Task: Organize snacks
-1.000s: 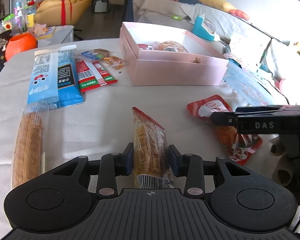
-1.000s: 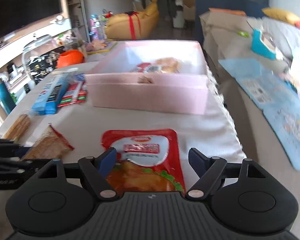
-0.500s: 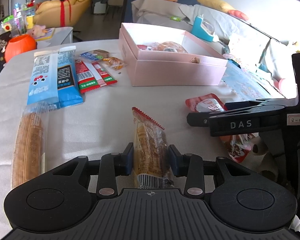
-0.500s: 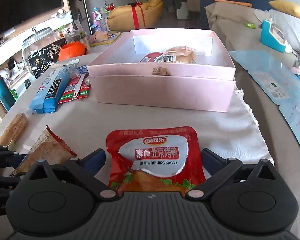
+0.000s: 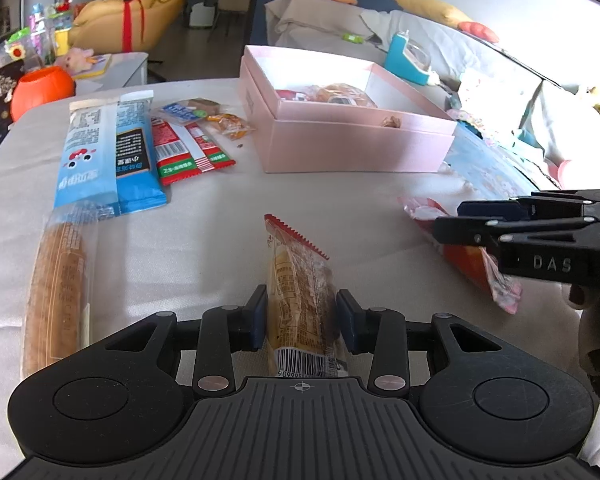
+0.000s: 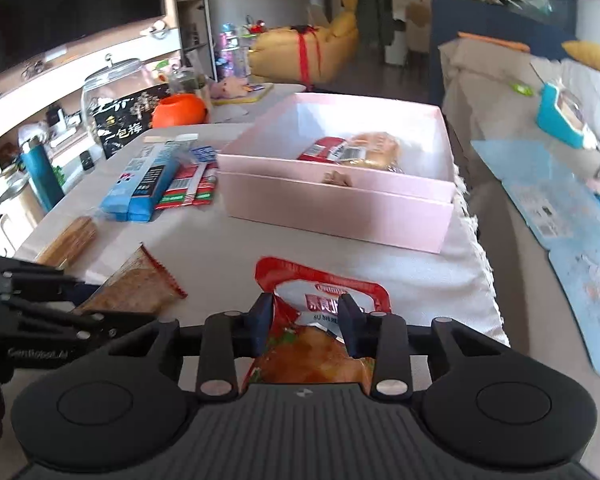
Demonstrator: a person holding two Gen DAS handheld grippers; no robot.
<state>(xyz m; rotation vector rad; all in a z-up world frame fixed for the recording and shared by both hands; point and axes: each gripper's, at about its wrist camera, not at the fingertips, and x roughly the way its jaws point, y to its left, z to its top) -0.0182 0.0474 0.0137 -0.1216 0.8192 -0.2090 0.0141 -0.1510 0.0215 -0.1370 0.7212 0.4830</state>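
Right tongs [image 6: 306, 322] just closed, pinching red pouch [image 6: 324, 292]

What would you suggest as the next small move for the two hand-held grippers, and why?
Probably lift both packets and carry them to the pink box. The right hand-held gripper has just closed on the red pouch, the left hand-held gripper clamps the yellow snack packet, and the box stands open.

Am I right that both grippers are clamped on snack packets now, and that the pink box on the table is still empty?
Not quite. The pink box is not empty: the right wrist view shows a couple of packets already inside. The rest holds: the left gripper pinches the yellow snack packet, and the right gripper, whose jaws have just been closing, grips the red pouch.
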